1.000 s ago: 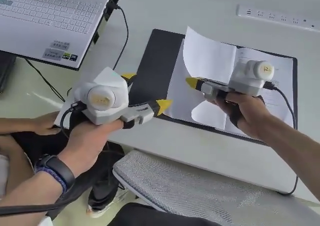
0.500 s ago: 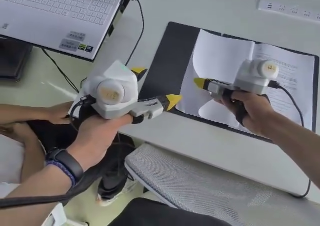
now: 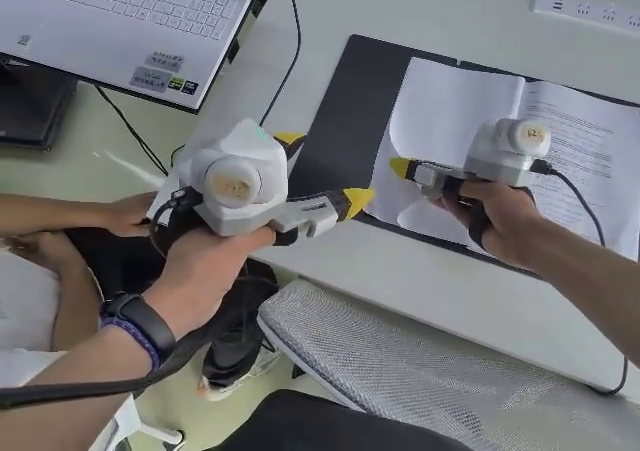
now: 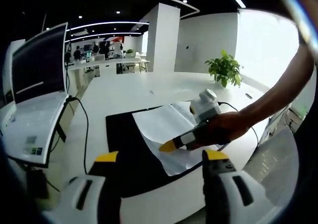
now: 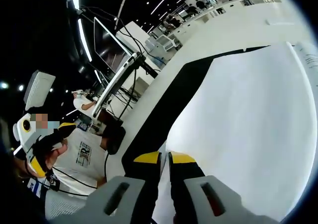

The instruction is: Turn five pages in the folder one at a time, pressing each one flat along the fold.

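Here the black folder [image 3: 335, 121] lies open on the white counter [image 3: 400, 11], with a blank page [image 3: 450, 111] curling over its left half.
The page bows above the sheets beneath and casts a shadow on them, while a printed sheet [image 3: 590, 141] lies flat to its right. The right claw [image 3: 400, 167] sits at the page's left edge with its yellow-tipped jaws pressed together; whether paper is caught between them cannot be told. The left claw [image 3: 324, 169] is held apart from the folder, off the counter's near edge, its jaws spread wide and holding nothing. A mesh chair seat [image 3: 400, 371] is below the hands. A laptop [image 3: 130, 21] stands at the far left and a power strip [image 3: 585, 9] lies at the far right.
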### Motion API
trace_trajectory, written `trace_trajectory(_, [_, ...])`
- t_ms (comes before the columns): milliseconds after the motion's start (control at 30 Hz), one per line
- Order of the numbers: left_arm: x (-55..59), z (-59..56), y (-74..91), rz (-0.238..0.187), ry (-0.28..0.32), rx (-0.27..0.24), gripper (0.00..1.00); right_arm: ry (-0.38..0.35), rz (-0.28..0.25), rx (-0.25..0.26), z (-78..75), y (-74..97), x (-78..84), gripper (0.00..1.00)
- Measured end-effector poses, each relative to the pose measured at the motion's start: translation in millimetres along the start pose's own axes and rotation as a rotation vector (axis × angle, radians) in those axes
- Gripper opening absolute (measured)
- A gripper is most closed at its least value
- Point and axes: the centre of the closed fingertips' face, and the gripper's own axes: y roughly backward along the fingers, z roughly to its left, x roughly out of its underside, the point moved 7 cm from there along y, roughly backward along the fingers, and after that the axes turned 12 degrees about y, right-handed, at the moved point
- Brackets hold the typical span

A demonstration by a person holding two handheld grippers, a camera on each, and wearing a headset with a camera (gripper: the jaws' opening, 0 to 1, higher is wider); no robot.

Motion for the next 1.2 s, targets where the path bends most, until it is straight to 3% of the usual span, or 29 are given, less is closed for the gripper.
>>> trace_trajectory(367, [5.3, -11.1, -13.6, 0.018, 0.005, 0.039, 0.64, -0.008, -0.013, -0.027, 4.9, 6.9, -6.1, 0.21])
trace_trajectory(700, [0.6, -24.0, -36.5, 0.035, -0.028, 0.095, 0.64, 0.023, -0.065, -0.039, -0.5, 29.8, -20.2, 0.24])
trace_trajectory(1100, [6.7, -28.8, -71.2, 0.083, -0.078, 0.132, 0.53, 0.083, -0.137, 0.054, -24.4, 73.5, -41.5, 0.2])
trace_trajectory(1200, [13.6, -28.5, -81.9, 0.107, -0.092, 0.136, 0.49, 0.086, -0.144, 0.072, -31.8, 83.6, -42.3, 0.19])
